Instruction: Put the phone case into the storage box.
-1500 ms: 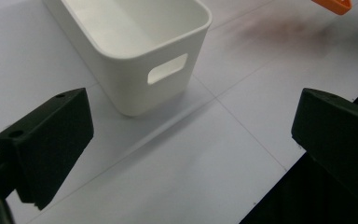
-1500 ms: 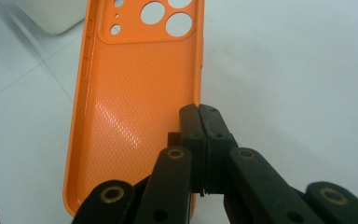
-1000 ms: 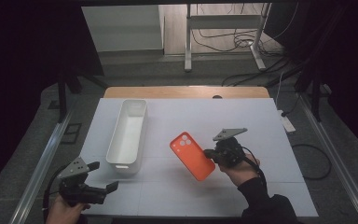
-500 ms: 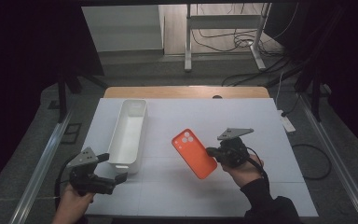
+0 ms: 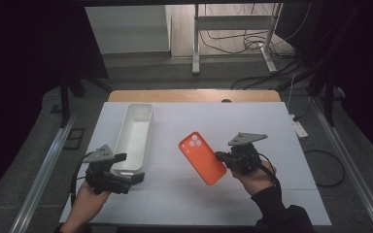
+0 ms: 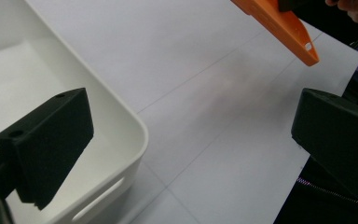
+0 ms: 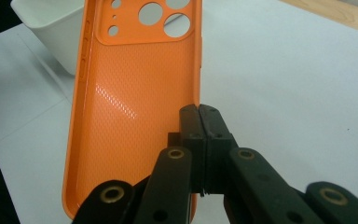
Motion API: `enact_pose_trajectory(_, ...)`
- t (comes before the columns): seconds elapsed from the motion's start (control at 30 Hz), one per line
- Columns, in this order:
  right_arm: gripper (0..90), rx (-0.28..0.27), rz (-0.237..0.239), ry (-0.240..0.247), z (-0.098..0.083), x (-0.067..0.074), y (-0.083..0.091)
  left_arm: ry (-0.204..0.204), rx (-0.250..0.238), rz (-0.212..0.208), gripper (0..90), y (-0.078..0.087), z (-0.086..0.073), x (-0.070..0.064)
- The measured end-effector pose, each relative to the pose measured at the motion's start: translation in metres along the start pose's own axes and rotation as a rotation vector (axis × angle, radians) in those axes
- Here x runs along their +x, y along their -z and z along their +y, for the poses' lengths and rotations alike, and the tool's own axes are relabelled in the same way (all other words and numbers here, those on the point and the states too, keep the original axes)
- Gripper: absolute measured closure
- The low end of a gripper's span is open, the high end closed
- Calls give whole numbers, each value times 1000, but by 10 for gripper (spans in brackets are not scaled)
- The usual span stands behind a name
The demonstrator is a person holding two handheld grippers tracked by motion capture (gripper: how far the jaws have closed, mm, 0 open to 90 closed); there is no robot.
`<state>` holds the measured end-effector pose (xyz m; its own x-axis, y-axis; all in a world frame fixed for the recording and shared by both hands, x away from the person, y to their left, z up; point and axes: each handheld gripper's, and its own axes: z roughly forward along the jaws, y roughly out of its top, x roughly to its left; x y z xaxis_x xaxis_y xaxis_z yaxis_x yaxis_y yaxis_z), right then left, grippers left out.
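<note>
Left gripper (image 5: pixel 135 177) has slid in beside the white bin (image 5: pixel 135 132), jaws wide open, 1 over its rim, holding nothing.
Right gripper (image 5: pixel 219 156) pinches 1 thin edge of the orange phone case (image 5: pixel 202 158), held tilted above the table (image 5: pixel 272 131); that smooth, flexible rubbery shell could twist free.

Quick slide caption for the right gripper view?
Right gripper shut on the edge of an orange phone case, white bin behind.
</note>
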<state>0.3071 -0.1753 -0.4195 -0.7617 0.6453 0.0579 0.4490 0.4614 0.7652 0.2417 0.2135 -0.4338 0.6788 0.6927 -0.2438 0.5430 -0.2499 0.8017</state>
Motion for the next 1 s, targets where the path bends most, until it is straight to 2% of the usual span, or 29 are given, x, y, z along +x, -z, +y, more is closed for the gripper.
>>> enact_pose_trajectory(0.37, 888, -26, -5, 9, 3, 3, 3, 13, 11, -87, 0, -26, 19, -4)
enact_pose_trajectory(0.5, 889, -32, -6, 12, 3, 4, 3, 15, 19, -104, 0, -33, 22, -5)
enact_pose_trajectory(1.0, 888, -45, -10, 23, 5, 7, 4, 75, 44, -204, 0, -64, 39, -6)
